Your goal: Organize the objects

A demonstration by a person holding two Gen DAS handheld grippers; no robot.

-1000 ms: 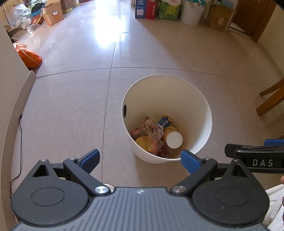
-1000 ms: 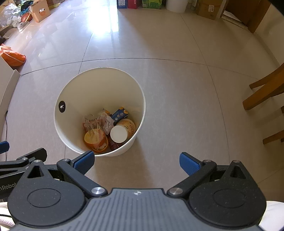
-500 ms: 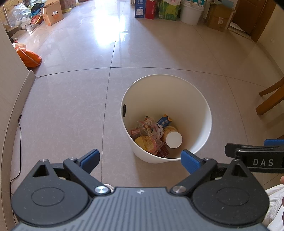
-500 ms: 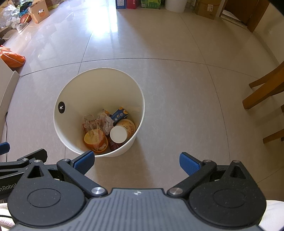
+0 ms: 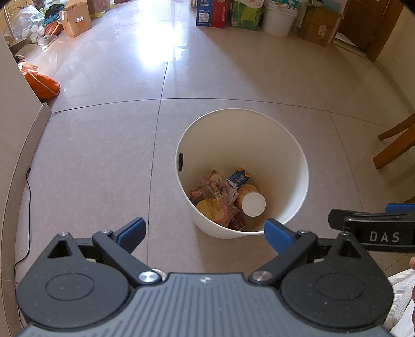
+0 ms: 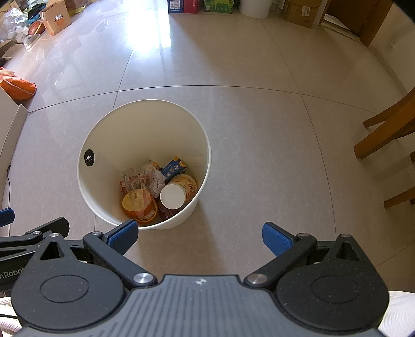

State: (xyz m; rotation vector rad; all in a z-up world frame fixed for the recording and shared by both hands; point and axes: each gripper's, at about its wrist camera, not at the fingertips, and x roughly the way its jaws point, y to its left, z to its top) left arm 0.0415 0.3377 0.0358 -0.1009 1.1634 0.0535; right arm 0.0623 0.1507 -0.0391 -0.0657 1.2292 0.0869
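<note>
Orange bag [image 5: 42, 84] sits far left by the wall, boxes [image 5: 320, 24] and a white bucket [image 5: 278, 18] far back, wooden chair [image 6: 389, 124] on the right.

White bin [image 5: 290, 166] of packaging beyond the left claw [image 5: 205, 233] (empty, spread wide)

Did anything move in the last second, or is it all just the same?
Almost nothing changed. The left gripper and right gripper are open and empty as before, hanging above the floor near the white bin. Nothing was picked up or dropped. The white-lidded jar, the orange cup and the blue carton lie where they were.
</note>
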